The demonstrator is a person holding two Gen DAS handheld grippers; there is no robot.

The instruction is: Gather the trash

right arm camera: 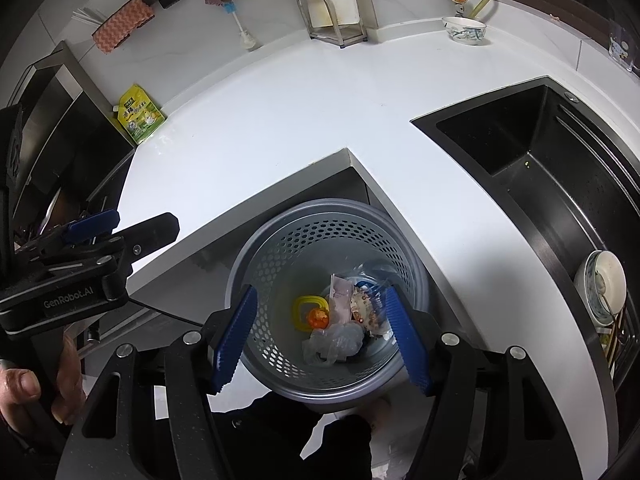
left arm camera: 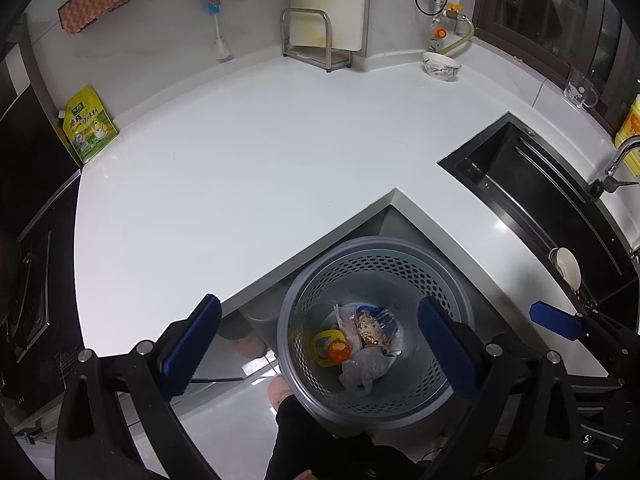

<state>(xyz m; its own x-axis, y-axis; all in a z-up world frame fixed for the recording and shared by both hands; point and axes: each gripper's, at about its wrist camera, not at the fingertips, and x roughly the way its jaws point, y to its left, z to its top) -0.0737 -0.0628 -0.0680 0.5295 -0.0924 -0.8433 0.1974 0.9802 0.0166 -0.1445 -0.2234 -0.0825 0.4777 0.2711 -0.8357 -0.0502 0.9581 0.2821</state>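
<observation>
1. Both grippers hang over the grey perforated bin [left arm camera: 374, 332], which stands on the floor in the inner corner of the white worktop [left arm camera: 248, 168]. The left gripper [left arm camera: 320, 340] has its fingers spread wide with nothing between them. The right gripper [right arm camera: 324, 336] likewise stands open and empty.
2. The trash lies at the bottom of the bin: a yellow ring [right arm camera: 306, 310] with an orange ball [right arm camera: 318, 318], a crumpled clear bag [right arm camera: 334, 342] and printed wrappers [right arm camera: 362, 308]. No loose trash shows on the worktop, so collection looks near complete.
3. Risk: a green-yellow pouch [left arm camera: 90, 130] at 10 o'clock and a patterned bowl [left arm camera: 442, 66] at 1 o'clock stand on the worktop; either could be mistaken for trash.
4. Risk: the bin stands close to the person's feet; a nudge could tip it and spill the contents.
5. Only the right wrist view shows the hand [right arm camera: 24, 392] holding the left gripper, and the dishes [right arm camera: 602, 284] in the black sink [right arm camera: 500, 136] more fully.
6. Only the left wrist view shows the tap [left arm camera: 618, 160], a yellow bottle [left arm camera: 632, 132] and a clear mug [left arm camera: 580, 88] at 3 o'clock.
</observation>
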